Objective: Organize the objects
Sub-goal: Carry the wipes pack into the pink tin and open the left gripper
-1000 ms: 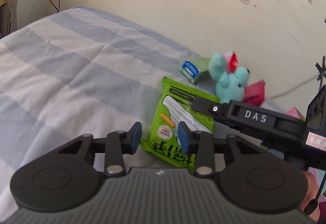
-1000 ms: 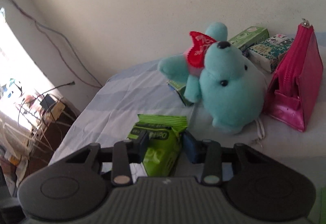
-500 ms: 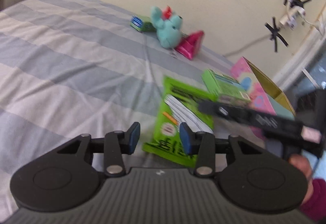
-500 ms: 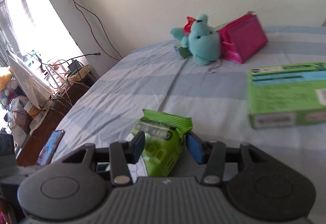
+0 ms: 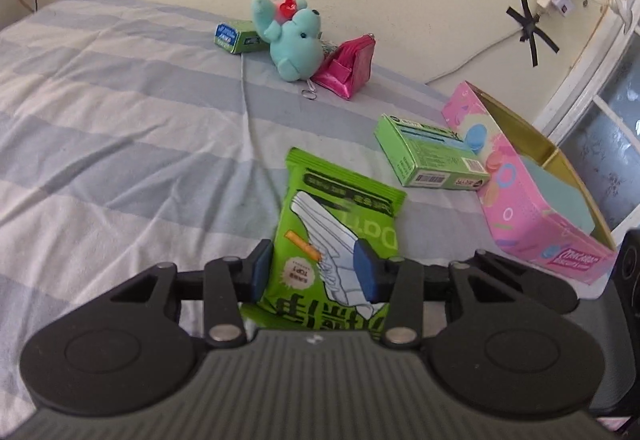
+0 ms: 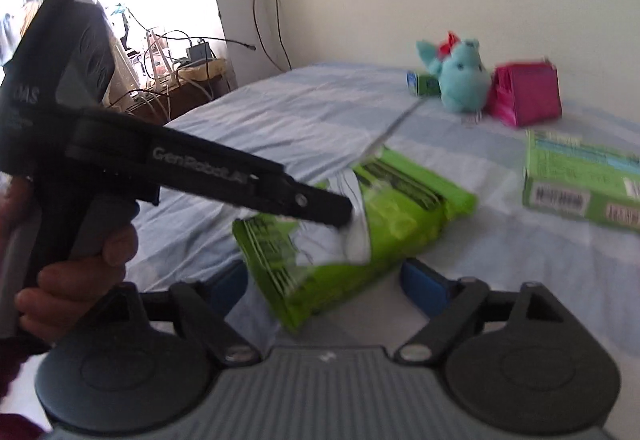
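From the left wrist camera, the left gripper pinches the green snack bag between its two blue pads, one pad on each long edge of the bag. The bag hangs over the striped bedsheet. Beyond it a green carton lies on the sheet, touching the side of an open pink box at the right. Farther back, against the wall, a teal plush toy sits between a small green box and a pink pouch that leans on it. A keyring lies just in front of the toy.

From the right wrist camera, the right gripper stands spread, its jaws having just been opening; the green snack bag lies between the blue pads, but they do not press it. The left gripper reaches in from the left, its black finger tip on the bag, with the person's hand around its handle. The green carton lies to the right, and the teal plush toy, pink pouch and small green box sit at the far end of the bedsheet. This view is blurred.
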Action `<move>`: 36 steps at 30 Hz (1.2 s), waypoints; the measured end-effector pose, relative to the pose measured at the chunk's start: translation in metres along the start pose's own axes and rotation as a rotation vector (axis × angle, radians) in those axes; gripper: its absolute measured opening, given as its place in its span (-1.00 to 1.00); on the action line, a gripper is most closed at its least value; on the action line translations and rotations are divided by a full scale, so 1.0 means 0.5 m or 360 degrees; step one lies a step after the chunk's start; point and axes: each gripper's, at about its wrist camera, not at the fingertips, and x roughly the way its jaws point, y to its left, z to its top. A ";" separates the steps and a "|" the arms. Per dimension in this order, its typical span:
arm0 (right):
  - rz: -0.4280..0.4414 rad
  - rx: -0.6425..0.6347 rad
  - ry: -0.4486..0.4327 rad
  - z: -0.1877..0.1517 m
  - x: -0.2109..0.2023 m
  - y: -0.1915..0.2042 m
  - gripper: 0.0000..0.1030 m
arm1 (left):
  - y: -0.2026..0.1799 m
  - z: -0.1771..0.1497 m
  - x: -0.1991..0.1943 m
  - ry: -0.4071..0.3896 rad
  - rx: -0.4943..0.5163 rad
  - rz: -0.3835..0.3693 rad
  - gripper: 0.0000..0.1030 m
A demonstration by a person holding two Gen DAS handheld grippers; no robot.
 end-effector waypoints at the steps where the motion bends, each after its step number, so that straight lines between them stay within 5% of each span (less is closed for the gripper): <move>1: -0.0036 -0.0010 -0.0004 0.003 0.001 0.004 0.54 | -0.011 0.002 -0.008 -0.0014 0.0025 0.0012 -0.15; 3: -0.0043 0.0027 -0.0023 0.006 -0.007 -0.007 0.25 | -0.032 0.011 -0.024 -0.0049 0.0050 -0.0025 -0.15; 5: -0.0036 0.0094 -0.0076 0.006 -0.032 -0.030 0.18 | -0.061 0.031 -0.035 -0.0095 0.0066 -0.0076 -0.15; 14: -0.0392 0.0062 -0.0422 0.037 -0.204 -0.132 0.16 | -0.304 0.129 0.040 -0.0201 0.0367 -0.0270 -0.15; 21: -0.0570 0.0223 -0.0319 0.046 -0.285 -0.316 0.16 | -0.446 0.167 0.192 -0.0093 0.0446 -0.0366 -0.14; 29: -0.0731 0.0343 -0.0099 0.081 -0.274 -0.474 0.16 | -0.490 0.191 0.278 -0.0091 0.0451 -0.0284 -0.12; 31: -0.0844 0.0366 -0.0107 0.088 -0.272 -0.499 0.32 | -0.472 0.192 0.260 -0.0128 0.0446 -0.0276 -0.10; 36: -0.0807 0.0411 -0.0233 0.075 -0.298 -0.491 0.27 | -0.374 0.188 0.184 -0.0227 0.0422 -0.0229 -0.10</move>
